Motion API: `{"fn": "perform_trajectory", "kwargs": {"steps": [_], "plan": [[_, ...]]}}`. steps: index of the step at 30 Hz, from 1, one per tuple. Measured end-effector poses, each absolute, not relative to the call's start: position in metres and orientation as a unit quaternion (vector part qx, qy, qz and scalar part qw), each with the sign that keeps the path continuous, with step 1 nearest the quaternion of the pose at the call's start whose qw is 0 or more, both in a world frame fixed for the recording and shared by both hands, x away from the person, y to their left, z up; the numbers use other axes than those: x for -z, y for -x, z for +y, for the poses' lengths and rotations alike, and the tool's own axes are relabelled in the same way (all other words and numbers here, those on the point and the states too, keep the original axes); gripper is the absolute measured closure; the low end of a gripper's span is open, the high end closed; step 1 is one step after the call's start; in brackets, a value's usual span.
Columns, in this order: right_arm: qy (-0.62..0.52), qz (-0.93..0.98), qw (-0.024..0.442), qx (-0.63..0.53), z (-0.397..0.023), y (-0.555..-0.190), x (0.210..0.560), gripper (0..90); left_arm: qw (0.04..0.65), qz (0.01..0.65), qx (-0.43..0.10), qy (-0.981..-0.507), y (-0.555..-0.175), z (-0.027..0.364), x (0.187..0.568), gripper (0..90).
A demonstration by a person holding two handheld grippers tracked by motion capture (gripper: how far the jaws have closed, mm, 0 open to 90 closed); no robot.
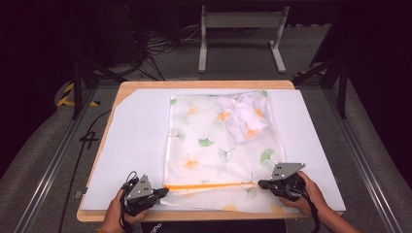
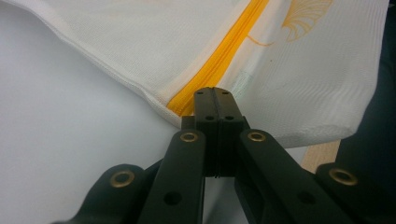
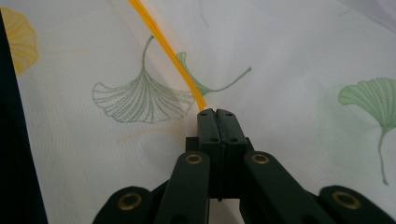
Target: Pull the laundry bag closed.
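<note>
A sheer white mesh bag (image 1: 214,145) printed with green and orange ginkgo leaves lies flat on the table, with a bunched white garment (image 1: 245,115) inside near its far right corner. An orange zipper (image 1: 206,185) runs across its near end. My left gripper (image 1: 164,191) is shut on the left end of the zipper (image 2: 219,58) at the bag's edge. My right gripper (image 1: 261,184) is shut on the right end of the zipper (image 3: 168,49), its jaws pressed together (image 3: 217,112).
A white sheet (image 1: 136,145) covers the wooden table (image 1: 204,84). The bag's near edge lies close to the table's front edge (image 2: 320,156). A grey metal stand (image 1: 240,34) and cables lie on the floor beyond.
</note>
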State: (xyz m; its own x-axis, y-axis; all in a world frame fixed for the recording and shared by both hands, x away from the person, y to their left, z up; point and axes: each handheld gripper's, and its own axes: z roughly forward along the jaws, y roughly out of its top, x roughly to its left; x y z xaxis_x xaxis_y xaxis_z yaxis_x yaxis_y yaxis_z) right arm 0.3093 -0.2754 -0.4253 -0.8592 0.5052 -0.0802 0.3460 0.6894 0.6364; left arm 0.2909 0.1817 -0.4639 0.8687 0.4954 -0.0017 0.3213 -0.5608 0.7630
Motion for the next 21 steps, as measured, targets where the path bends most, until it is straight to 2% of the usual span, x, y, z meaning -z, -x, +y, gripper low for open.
{"fn": "perform_trajectory", "kwargs": {"steps": [21], "plan": [[-0.246,0.907,0.141,-0.312,-0.297,-0.303,0.417,90.0,0.407,0.234,-0.104,-0.877,-0.292,0.182,0.464,90.0]]}}
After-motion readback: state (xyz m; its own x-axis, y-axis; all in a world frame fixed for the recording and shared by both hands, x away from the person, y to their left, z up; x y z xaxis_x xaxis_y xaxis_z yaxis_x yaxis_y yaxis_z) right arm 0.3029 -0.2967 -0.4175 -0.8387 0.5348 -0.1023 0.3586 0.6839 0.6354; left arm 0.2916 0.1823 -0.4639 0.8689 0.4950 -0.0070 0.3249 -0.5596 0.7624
